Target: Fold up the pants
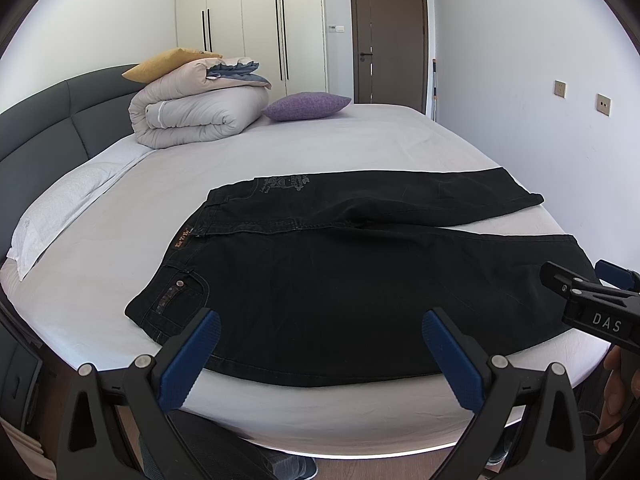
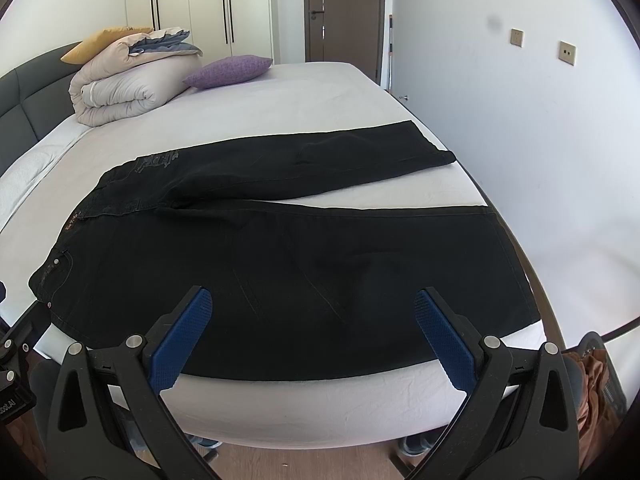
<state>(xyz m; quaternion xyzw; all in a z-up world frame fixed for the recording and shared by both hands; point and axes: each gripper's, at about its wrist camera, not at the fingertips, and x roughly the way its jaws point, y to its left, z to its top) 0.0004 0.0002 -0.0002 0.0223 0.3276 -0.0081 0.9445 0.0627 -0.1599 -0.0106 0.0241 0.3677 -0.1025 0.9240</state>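
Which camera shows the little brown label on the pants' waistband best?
The left wrist view: the brown label on the black pants sits nearer and larger there. The right wrist view shows the same label smaller, off toward the left edge.

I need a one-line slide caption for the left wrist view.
Open left gripper hovers above black jeans spread flat on the bed.

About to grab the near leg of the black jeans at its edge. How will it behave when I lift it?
The black jeans lie flat with soft creases, so the near leg will probably drape and sag from a single pinch, not stay stiff. The fabric looks like thick denim, so likely fairly heavy and unlikely to slip from the ribbed pads. Lifting may drag the far leg across the sheet.
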